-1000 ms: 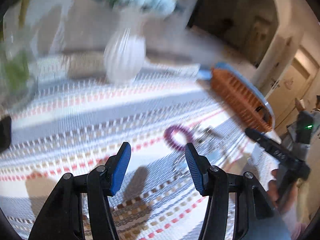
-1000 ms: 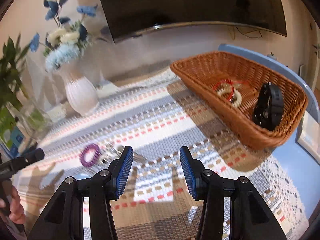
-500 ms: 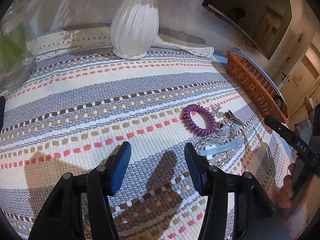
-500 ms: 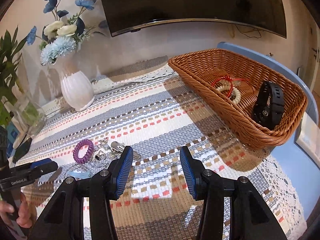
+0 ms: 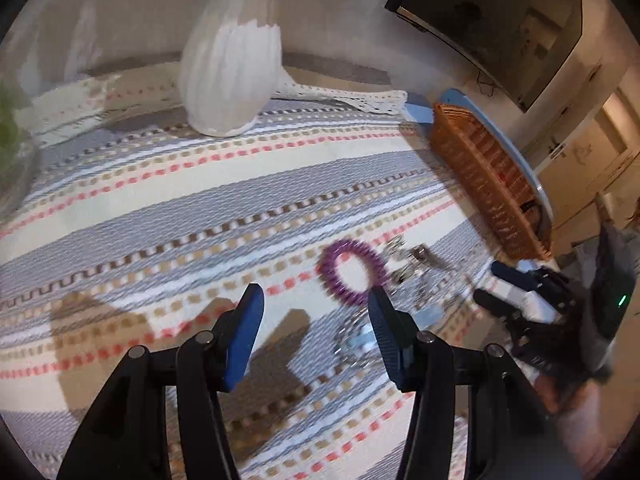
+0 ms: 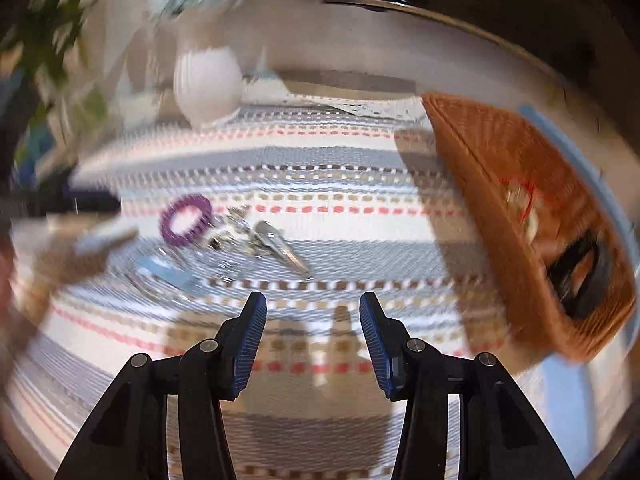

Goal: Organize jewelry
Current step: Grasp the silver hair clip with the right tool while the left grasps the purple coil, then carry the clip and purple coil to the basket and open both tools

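Left tongs: jaws closing, nothing between them; they hang over the striped cloth with the purple ring just past the right-hand pad.
Right tongs: jaws apart and empty, above the cloth, short of the jewelry.
Jewelry pile: purple ring, silver clip, pale-blue piece and clear beads lie together on the cloth (much blurred).
Right view only: inside of the basket, holding a red-and-cream bracelet and a black band; the left tongs show as a dark blur at the left edge.
Left view only: the right tongs' side and the hand under them, beyond the pile; of the basket, only the outer wall.
Around: white vase at the far edge of the cloth, green plant on the left, dark screen on the wall.
In the way: nothing lies between either tongs and the pile.
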`<state>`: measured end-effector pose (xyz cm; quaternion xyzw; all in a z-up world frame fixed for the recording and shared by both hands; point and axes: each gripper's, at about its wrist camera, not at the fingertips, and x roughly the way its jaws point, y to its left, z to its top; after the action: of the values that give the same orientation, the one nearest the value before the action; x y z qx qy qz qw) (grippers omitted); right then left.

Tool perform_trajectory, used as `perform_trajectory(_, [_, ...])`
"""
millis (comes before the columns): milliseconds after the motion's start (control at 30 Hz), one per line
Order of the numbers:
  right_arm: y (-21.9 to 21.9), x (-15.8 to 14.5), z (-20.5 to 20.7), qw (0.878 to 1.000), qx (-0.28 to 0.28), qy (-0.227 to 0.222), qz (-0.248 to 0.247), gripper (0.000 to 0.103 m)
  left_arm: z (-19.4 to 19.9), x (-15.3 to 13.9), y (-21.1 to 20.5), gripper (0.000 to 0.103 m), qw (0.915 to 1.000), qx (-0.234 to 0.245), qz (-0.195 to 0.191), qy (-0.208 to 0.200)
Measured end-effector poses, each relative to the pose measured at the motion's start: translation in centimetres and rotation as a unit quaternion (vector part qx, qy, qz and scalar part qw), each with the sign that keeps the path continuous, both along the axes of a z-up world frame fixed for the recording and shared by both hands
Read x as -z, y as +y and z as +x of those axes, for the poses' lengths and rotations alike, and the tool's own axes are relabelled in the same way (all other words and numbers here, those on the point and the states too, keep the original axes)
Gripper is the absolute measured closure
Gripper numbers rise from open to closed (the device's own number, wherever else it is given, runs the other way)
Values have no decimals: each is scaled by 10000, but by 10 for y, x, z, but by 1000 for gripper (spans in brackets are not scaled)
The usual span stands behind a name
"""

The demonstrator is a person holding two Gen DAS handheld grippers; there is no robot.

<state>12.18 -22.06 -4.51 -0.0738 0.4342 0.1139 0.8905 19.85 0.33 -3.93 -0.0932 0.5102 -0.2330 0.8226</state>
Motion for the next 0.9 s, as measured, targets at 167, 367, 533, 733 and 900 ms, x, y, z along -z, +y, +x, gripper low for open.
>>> perform_trajectory(167, [5,9,22,9980,-566,214,-206,66,20,10,-24,59,9998,211,33,0])
perform_trajectory(367, [14,19,40,9932,-1088,159,-381,70,21,23,-44,59,9984,534,167,-80])
perform_trajectory(533, [24,22,51,9901,-1359,134,-313,70,20,30,-45,72,9972,530,443,-270])
perform_trajectory(733, [38,24,58,9883,-1507,109,-198,72,19,29,-52,83,9950,503,748,-425])
perform_trajectory(900, [40,22,51,9896,-1427,120,-89,87,17,28,-54,95,9946,511,790,-444])
